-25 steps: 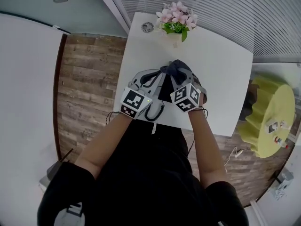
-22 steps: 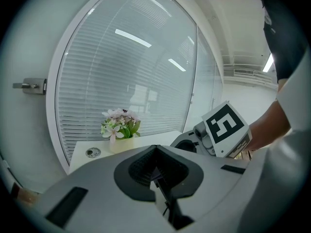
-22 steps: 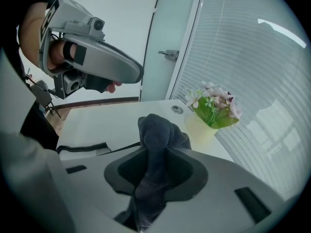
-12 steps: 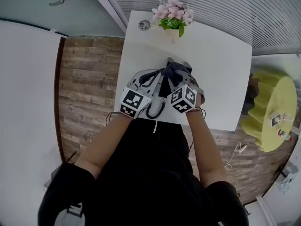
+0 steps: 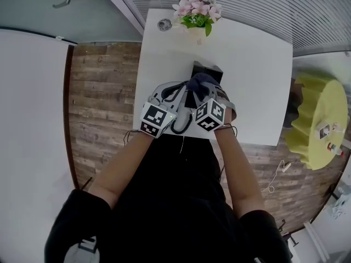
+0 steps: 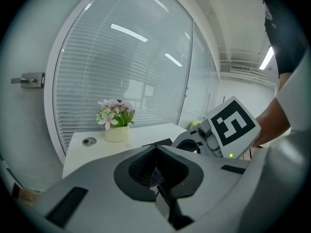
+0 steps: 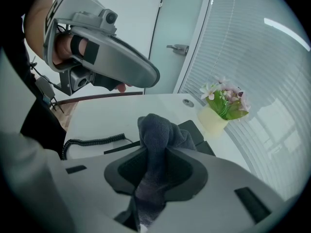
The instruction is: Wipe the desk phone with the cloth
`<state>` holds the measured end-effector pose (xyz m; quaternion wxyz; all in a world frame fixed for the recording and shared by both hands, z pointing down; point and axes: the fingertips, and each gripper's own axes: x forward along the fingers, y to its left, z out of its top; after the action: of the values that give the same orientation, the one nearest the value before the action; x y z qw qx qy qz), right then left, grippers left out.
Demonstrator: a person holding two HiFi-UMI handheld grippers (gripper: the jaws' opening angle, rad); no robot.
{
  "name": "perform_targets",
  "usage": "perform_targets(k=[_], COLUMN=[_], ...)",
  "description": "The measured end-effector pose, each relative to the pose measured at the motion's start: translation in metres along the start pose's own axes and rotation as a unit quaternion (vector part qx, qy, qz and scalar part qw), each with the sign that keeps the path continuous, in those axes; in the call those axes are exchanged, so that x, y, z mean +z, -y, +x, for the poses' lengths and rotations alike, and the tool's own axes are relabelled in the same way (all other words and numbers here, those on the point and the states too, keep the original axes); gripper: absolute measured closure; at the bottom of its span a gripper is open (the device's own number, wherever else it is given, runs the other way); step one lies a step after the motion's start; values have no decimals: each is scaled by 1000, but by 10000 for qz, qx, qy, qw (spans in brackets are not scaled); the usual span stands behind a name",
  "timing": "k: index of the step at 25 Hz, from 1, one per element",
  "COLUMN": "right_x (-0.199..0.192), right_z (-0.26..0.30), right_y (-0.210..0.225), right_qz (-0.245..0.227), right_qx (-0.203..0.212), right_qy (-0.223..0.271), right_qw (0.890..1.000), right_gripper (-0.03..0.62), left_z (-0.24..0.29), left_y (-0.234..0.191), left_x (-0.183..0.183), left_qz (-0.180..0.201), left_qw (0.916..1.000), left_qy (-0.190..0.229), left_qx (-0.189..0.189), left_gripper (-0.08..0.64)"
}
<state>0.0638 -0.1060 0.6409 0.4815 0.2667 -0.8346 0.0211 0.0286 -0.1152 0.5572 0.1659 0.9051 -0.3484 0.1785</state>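
Observation:
The black desk phone (image 5: 206, 70) sits mid-table, and its far end shows beyond the dark grey cloth (image 5: 201, 85). My right gripper (image 5: 203, 93) is shut on the cloth (image 7: 154, 139) and presses it down on the phone (image 7: 197, 130). My left gripper (image 5: 182, 93) hangs just left of the phone with its jaws together and nothing clear between them (image 6: 156, 170). In the right gripper view the left gripper (image 7: 151, 76) hovers above the table. The phone's coiled cord (image 7: 92, 141) lies at the near edge (image 5: 181, 126).
A pot of pink flowers (image 5: 196, 15) stands at the far edge of the white table (image 5: 258, 92), with a small round disc (image 5: 164, 24) to its left. A yellow round table (image 5: 318, 125) is on the right. Wooden floor (image 5: 101, 103) lies on the left.
The right gripper has drawn the cloth toward me across the phone, so the phone's far end now shows. The left gripper has stayed about where it was.

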Motion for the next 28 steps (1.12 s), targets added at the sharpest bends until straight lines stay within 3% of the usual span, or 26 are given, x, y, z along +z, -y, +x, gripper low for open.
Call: perform_targets(k=[28], right_x=[-24], right_z=[3], right_y=[-71], right_qz=[-159], right_qx=[422], right_qy=[-424], right_qw=[9981], right_gripper=[485], left_z=[-18], left_y=[24], left_x=[-56], left_qz=[-87], left_qw=[9992], left_qy=[-368], left_qx=[-162], left_gripper=[551])
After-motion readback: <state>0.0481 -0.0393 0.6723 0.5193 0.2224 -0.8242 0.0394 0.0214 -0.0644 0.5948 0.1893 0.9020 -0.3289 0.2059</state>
